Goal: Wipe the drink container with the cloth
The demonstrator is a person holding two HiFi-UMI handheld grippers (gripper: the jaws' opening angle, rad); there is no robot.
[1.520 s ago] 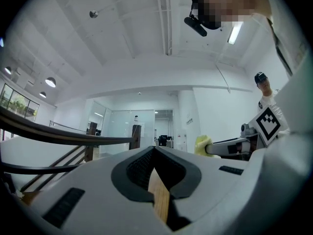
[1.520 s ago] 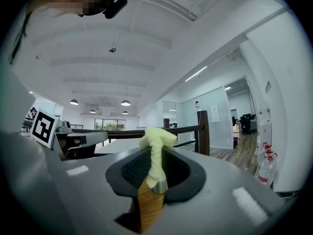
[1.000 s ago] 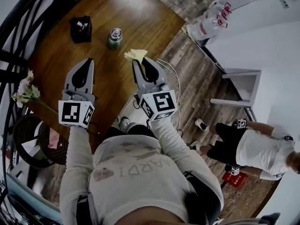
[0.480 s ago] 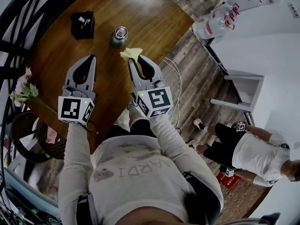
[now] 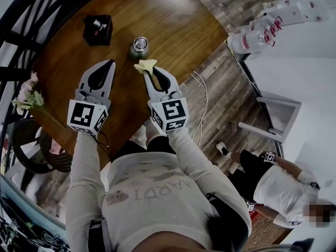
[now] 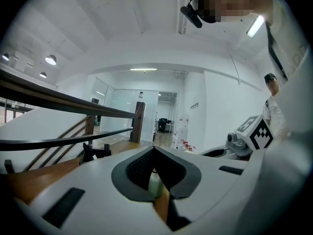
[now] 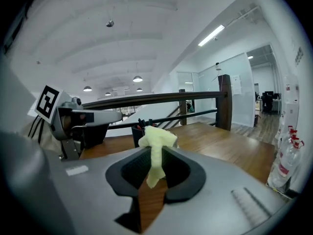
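A green drink can [image 5: 139, 46] with a silver top stands upright on the round wooden table [image 5: 173, 20]. Just in front of it hangs a pale yellow cloth [image 5: 145, 65] [image 7: 157, 141], with my right gripper [image 5: 148, 73] [image 7: 155, 152] shut on it; the cloth sticks up above the jaw tips. To the left, my left gripper [image 5: 107, 65] [image 6: 154, 149] is over the table with its jaws closed tip to tip and nothing between them. The can is a little beyond both gripper tips, apart from them.
A black box [image 5: 98, 28] holding small items stands on the table's far left. Flowers [image 5: 29, 96] and a wicker basket [image 5: 31, 151] are at the left, beside a dark railing [image 5: 21, 41]. Water bottles [image 5: 252, 35], a cable [image 5: 202, 91] and a crouching person [image 5: 273, 180] are on the floor to the right.
Both grippers have moved forward towards the can. The cloth in the right gripper now hangs just in front of the can instead of off to its right.
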